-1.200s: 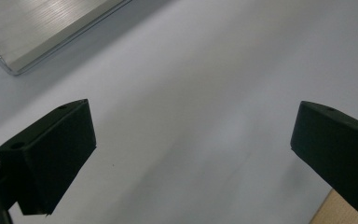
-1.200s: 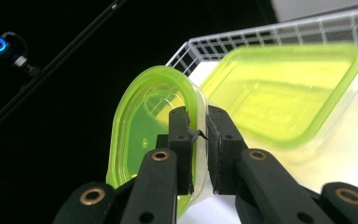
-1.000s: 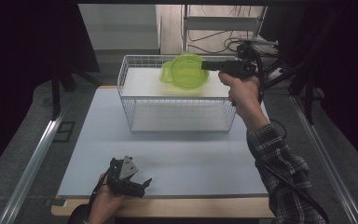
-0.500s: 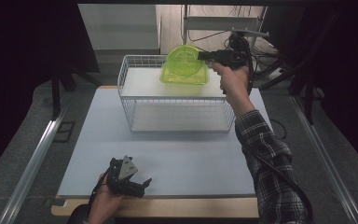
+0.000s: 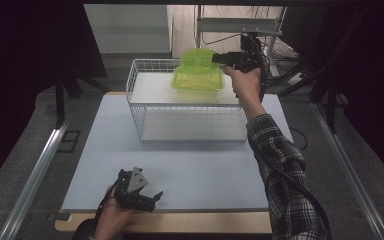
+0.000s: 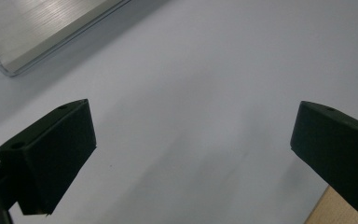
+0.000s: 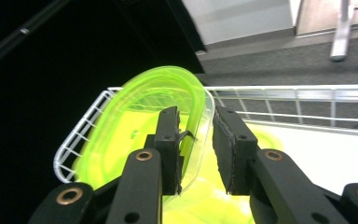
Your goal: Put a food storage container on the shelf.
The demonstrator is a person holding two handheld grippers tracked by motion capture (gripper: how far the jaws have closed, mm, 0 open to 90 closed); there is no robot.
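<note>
A translucent lime-green plastic tub (image 5: pixel 198 57) leans at the back of the white wire basket (image 5: pixel 180 107), above another green tub (image 5: pixel 198 81) that lies inside it. My right gripper (image 5: pixel 221 58) reaches the leaning tub from the right. In the right gripper view the tub's rim (image 7: pixel 200 100) stands between the jaws of my right gripper (image 7: pixel 196 117). The jaws have just been opening; a gap shows beside the right pad, so the rim is no longer pinched. My left gripper (image 5: pixel 149 197) rests open near the table's front edge, and in its own view my left gripper (image 6: pixel 191 121) has nothing between its jaws.
The basket (image 7: pixel 307 93) stands on the white table top (image 5: pixel 190 165) at its far middle. A metal rail (image 5: pixel 35 170) runs along the left side and another rail (image 5: pixel 350 165) along the right. Cables and a metal frame (image 5: pixel 240 25) lie behind the basket.
My right hand has carried the green tub farther back over the basket, and its jaws have parted a little. The left gripper has stayed where it was.
</note>
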